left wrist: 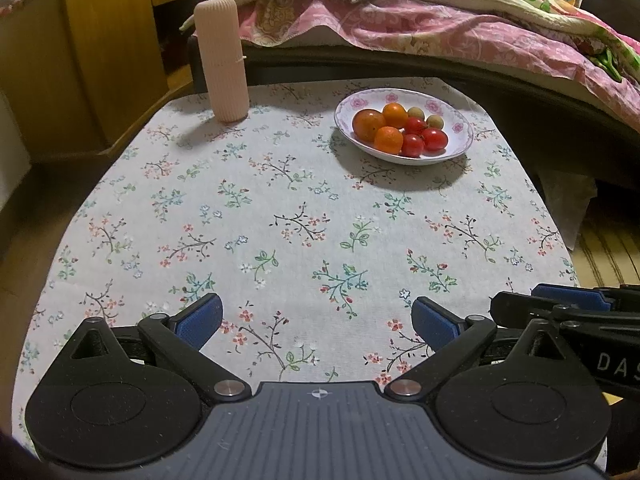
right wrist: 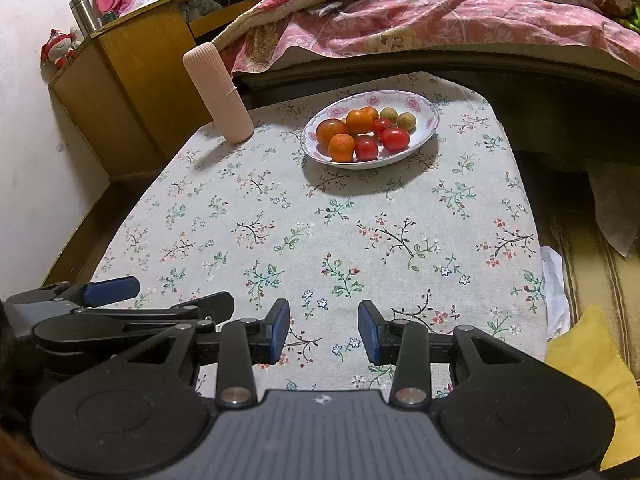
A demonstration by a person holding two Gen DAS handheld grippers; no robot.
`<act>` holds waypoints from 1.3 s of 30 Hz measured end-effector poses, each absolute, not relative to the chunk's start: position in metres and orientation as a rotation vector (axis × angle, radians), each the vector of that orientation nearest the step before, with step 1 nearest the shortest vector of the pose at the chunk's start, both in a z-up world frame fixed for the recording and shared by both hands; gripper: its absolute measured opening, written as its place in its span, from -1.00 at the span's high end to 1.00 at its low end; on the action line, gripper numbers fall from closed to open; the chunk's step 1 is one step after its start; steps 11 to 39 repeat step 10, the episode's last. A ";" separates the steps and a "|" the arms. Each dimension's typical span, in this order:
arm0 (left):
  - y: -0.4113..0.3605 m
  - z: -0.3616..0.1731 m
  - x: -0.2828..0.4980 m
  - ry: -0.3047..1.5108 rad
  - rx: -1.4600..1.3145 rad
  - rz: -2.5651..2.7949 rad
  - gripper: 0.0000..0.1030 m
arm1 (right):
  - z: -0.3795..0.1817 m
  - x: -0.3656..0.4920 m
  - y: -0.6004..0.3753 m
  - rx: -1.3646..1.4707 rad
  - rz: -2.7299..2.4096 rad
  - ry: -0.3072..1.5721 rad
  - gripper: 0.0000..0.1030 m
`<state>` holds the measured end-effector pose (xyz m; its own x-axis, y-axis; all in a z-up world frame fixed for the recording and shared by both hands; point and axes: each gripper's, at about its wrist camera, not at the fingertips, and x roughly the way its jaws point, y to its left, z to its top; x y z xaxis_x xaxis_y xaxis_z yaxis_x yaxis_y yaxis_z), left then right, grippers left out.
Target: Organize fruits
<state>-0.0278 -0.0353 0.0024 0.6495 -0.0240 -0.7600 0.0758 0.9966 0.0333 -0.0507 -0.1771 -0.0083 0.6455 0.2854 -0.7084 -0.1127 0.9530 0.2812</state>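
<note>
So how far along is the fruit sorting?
Apparently nothing is done yet: oranges, tomatoes and small green fruits all sit mixed in the floral plate. Nothing is in hand; the left gripper and right gripper are open and empty above the tablecloth. All the sorting remains.

Below my fingers lies the surface [left wrist: 280, 208], covered by a pale cloth printed with small flower sprigs. Two things stand directly on it, both at the far side: a tall ribbed pink cylinder [left wrist: 222, 60], upright at the far left corner, and a shallow white plate [left wrist: 460, 136] with a pink flower rim, well to its right, holding fruit.
</note>
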 end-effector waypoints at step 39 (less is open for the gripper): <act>-0.036 0.004 -0.026 0.849 0.086 -0.048 -0.99 | -0.009 -0.050 -0.178 0.222 0.222 0.834 0.16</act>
